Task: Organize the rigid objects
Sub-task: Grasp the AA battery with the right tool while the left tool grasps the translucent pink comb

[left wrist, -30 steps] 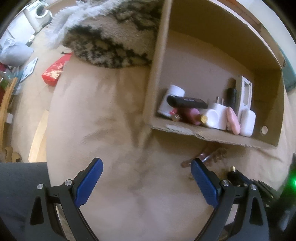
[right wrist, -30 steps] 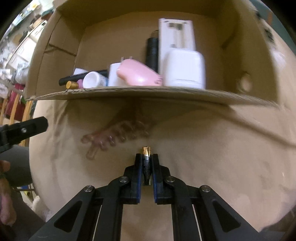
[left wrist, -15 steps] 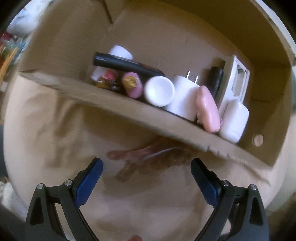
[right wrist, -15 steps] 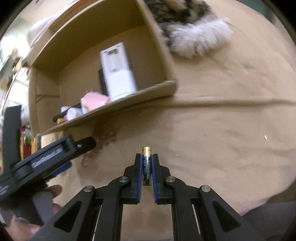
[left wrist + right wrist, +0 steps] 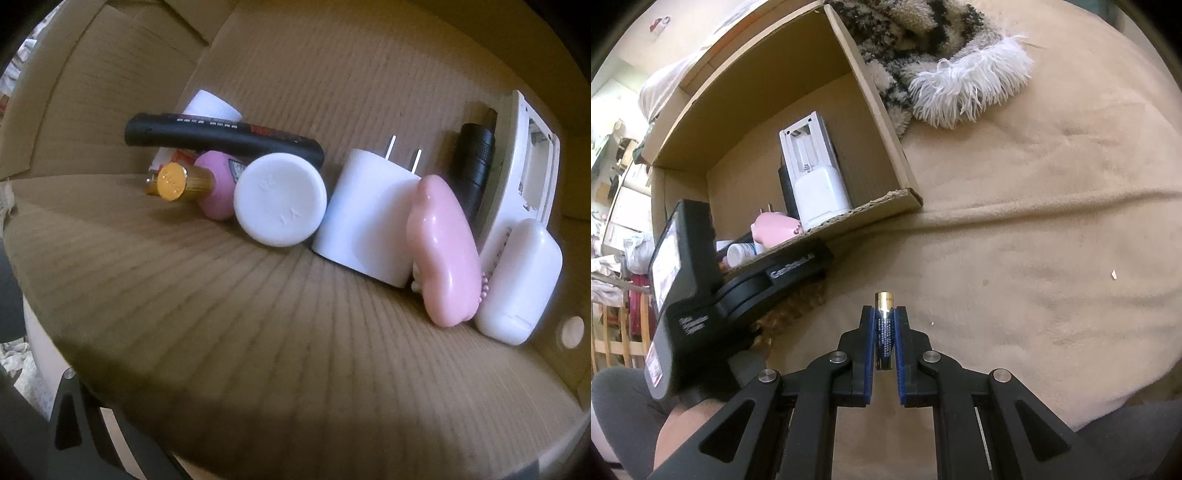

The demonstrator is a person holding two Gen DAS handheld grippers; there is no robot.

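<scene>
My right gripper (image 5: pixel 884 325) is shut on a battery (image 5: pixel 884 326) with a gold tip, held above the beige blanket (image 5: pixel 1034 240). A cardboard box (image 5: pixel 879 133) holds several small rigid items. The left wrist view looks over the box's front wall (image 5: pixel 258 350) at a white charger plug (image 5: pixel 365 218), pink oval case (image 5: pixel 443 251), white cap (image 5: pixel 280 199), black tube (image 5: pixel 221 138), gold-capped pink item (image 5: pixel 173 181), white case (image 5: pixel 517 284) and black cylinder (image 5: pixel 472 162). The left gripper body (image 5: pixel 694 280) sits against the box's front; its fingers are hidden under the wall.
A furry black-and-white cushion (image 5: pixel 942 55) lies beyond the box's right side. A brown hair claw clip (image 5: pixel 798 306) lies on the blanket by the box's front wall. Clutter and a wooden rail (image 5: pixel 617 332) are at the far left.
The left gripper moved forward and down to the box's front wall, so its blue pads dropped out of view. The right gripper, still holding the battery, shifted slightly.
</scene>
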